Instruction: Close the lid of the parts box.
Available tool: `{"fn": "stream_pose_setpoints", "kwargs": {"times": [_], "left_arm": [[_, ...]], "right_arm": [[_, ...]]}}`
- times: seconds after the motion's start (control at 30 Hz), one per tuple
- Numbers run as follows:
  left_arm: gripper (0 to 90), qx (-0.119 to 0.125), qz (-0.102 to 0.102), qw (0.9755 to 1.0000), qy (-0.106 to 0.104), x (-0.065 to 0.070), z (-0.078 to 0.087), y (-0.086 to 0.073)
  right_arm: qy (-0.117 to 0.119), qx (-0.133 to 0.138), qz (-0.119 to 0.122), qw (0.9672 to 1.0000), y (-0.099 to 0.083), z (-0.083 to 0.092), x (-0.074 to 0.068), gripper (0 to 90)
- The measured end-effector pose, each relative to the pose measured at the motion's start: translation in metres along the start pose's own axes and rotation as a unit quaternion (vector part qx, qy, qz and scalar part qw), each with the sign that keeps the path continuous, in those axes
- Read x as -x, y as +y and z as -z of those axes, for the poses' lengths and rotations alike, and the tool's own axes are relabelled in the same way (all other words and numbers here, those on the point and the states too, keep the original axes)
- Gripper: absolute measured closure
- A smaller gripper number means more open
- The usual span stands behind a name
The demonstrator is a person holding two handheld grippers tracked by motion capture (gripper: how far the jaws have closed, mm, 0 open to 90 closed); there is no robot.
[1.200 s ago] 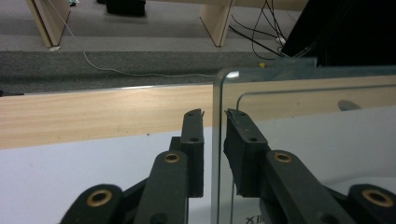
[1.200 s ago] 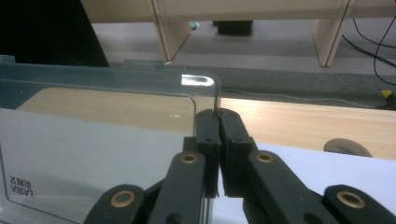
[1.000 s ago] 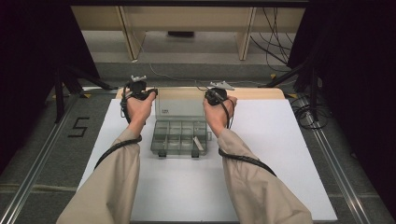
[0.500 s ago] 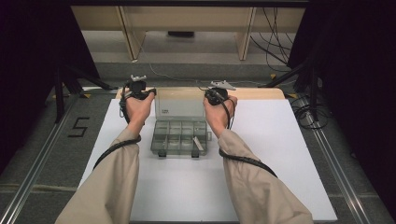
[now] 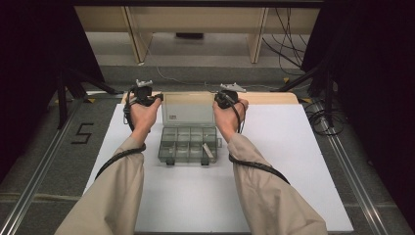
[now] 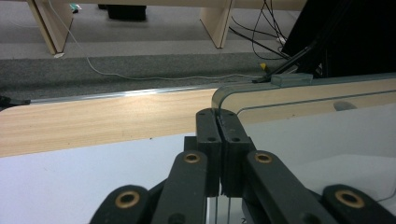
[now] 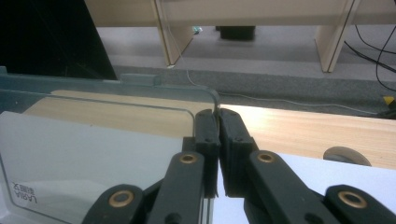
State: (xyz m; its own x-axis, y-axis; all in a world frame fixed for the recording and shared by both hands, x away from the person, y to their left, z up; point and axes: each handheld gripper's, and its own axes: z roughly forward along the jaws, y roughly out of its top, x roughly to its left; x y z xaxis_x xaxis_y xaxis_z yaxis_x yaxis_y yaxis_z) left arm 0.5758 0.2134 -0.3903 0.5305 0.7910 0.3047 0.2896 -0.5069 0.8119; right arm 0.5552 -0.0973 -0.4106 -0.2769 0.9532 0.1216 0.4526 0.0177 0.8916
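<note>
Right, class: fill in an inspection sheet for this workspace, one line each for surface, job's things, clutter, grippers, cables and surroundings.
Surface: white sheet on a wooden table.
Job's things: clear box with compartments, its lid raised open.
Clutter: nothing seen.
Grippers: left gripper shut on the lid's left edge; right gripper shut on its right edge.
Cables: one cable trails along each forearm; floor cables right of the table.
Surroundings: grey floor, wooden legs beyond, a 5 mark at left.

A recording lab: a white work board [image 5: 293, 161] on metal rails [image 5: 34, 191], black curtains [image 5: 29, 58] at nine and three o'clock, loose cables [image 5: 320, 117] on carpet.
</note>
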Motion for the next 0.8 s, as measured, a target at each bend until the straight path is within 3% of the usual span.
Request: {"fn": "stream_pose_setpoints", "kwargs": {"times": [0.8], "left_arm": [[88.1,0.026,0.001,0.9997,-0.001,0.016,0.024,-0.006]], "right_arm": [[0.015,0.021,0.021,0.9994,-0.007,0.025,-0.003,87.3]]}}
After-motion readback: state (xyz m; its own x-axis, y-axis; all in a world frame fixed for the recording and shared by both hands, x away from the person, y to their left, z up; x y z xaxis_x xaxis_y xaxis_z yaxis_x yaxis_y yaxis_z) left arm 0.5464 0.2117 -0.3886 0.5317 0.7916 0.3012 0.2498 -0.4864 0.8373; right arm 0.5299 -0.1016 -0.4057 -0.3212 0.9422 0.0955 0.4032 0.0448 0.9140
